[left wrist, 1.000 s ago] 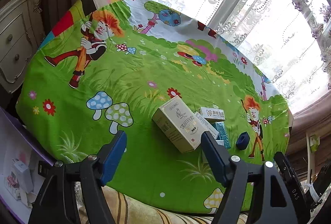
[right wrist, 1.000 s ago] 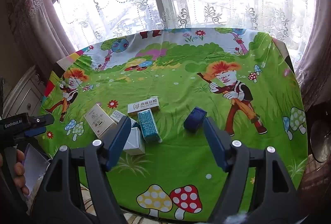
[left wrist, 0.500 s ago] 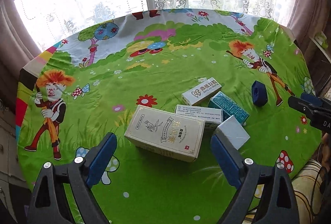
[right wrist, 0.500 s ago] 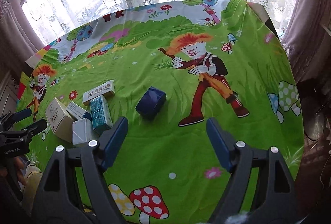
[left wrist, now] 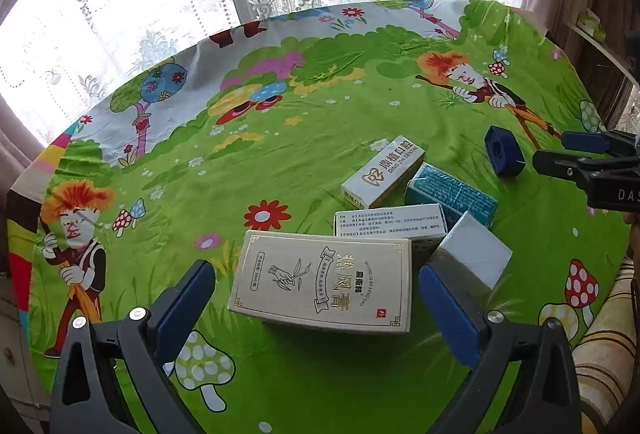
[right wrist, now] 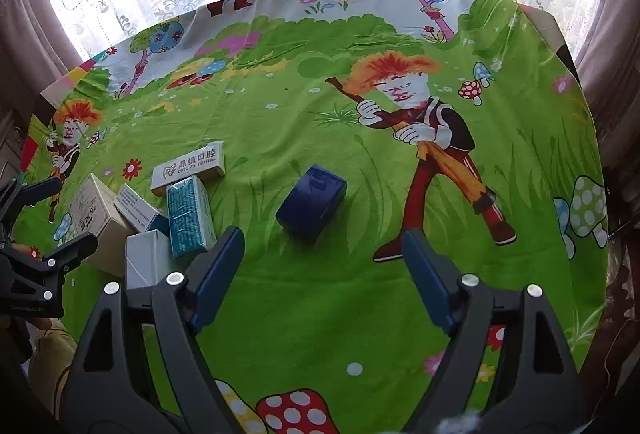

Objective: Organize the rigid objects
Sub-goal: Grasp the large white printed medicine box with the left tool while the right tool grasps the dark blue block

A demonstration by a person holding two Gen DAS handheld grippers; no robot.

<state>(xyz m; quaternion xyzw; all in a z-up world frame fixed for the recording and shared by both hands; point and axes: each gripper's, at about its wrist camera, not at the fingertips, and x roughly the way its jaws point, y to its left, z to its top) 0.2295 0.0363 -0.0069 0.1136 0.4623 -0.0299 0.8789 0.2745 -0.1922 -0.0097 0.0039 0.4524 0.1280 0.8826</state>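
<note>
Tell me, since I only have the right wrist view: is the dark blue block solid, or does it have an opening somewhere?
Observer: The left wrist view shows a round hole in one face of the dark blue block.
Operator: Is the left gripper on anything?
Observer: No. The left gripper is open and its jaws have just been opening. The cream box lies flat in line between its fingers, with a gap at each pad.
Operator: What is on that box's top?
Observer: A gold frame around printed characters, and a small red mark in one corner.
</note>
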